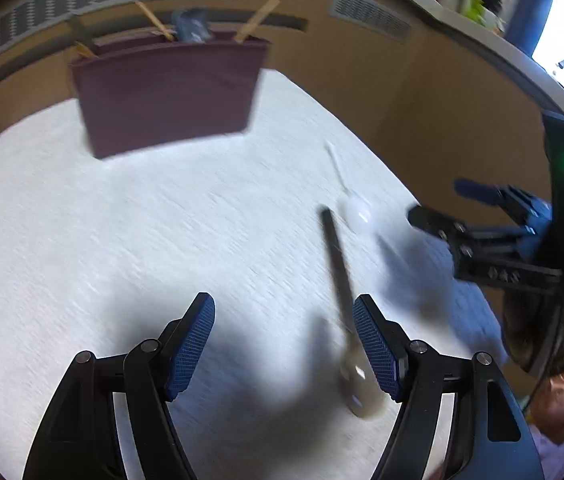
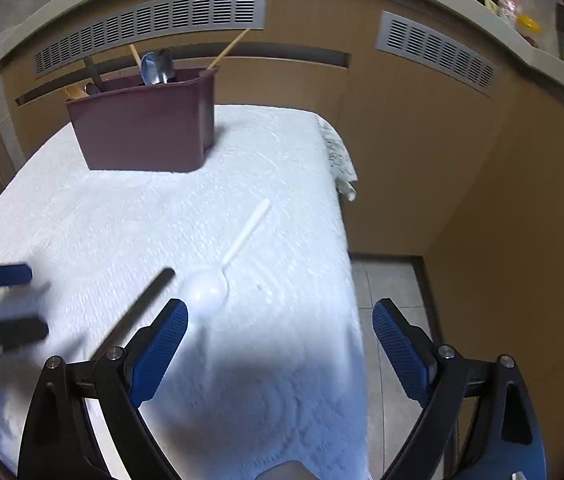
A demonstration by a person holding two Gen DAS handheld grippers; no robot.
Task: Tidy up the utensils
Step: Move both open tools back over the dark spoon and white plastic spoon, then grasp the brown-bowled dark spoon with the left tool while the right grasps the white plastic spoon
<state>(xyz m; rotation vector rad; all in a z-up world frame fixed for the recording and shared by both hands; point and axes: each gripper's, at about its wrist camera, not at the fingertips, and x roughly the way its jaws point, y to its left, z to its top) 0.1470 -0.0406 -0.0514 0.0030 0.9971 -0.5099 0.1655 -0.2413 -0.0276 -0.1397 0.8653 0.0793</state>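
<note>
On white cloth [image 2: 241,160]: white spoon [image 2: 205,290], dark-handled spoon [image 1: 342,280] await maroon holder [image 2: 141,136] | left gripper [image 1: 284,344], right gripper [image 2: 279,344] spread wide, empty, likely approaching.

Maroon holder [image 2: 141,128] ahead; white spoon [image 2: 217,280], dark-handled spoon [image 1: 342,280] near blue ribbed pads [image 2: 159,350]; white textured cloth [image 2: 121,220].

Left tool [image 1: 284,344], right tool [image 2: 279,350]: black linkage arms, blue ribbed pads, silver pivot screws.

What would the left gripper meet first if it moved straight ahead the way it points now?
Probably the white cloth on the table; beyond it stands the maroon utensil holder. The open left gripper has the dark-handled spoon beside its right finger, off that line.
</note>
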